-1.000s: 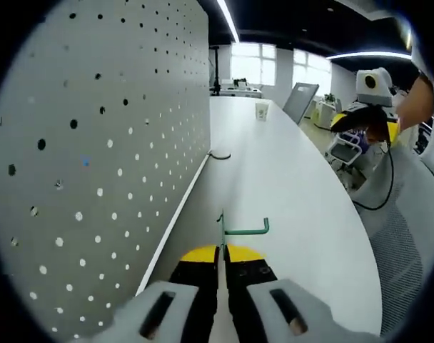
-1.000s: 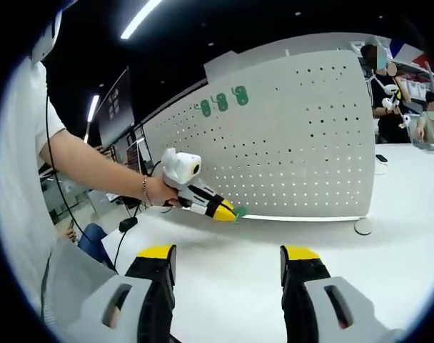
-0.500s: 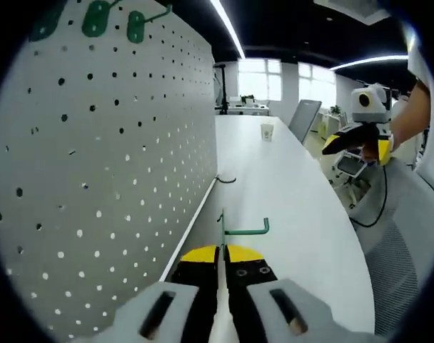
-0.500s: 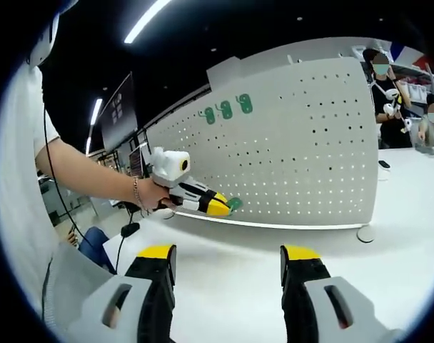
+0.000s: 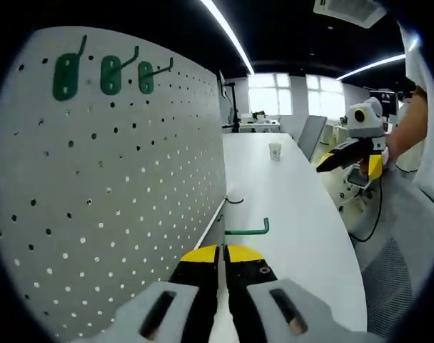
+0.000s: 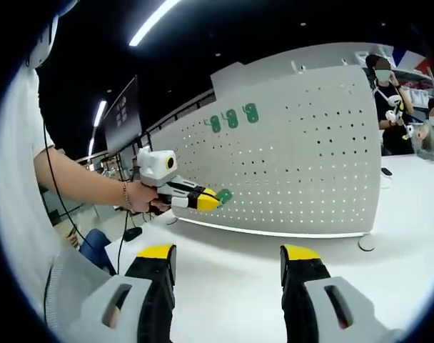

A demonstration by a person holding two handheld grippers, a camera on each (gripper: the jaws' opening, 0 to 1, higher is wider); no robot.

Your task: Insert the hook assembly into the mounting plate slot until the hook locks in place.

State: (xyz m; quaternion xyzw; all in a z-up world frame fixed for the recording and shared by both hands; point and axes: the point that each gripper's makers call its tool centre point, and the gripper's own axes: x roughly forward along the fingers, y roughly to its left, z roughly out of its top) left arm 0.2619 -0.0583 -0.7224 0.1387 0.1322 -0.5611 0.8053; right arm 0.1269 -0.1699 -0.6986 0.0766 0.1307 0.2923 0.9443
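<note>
green hook (image 5: 245, 231) clamped in my left gripper (image 5: 222, 259), near pegboard (image 5: 117, 193) | right gripper (image 6: 227, 264) jaws apart, empty, over white table (image 6: 238, 250) | three hooks (image 6: 233, 118) mounted on top

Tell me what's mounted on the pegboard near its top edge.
Three green hooks sit in a row near the top of the pegboard. How their backs lock into the holes is hidden. The left tongs hold a fourth green hook, not yet on the board.
</note>
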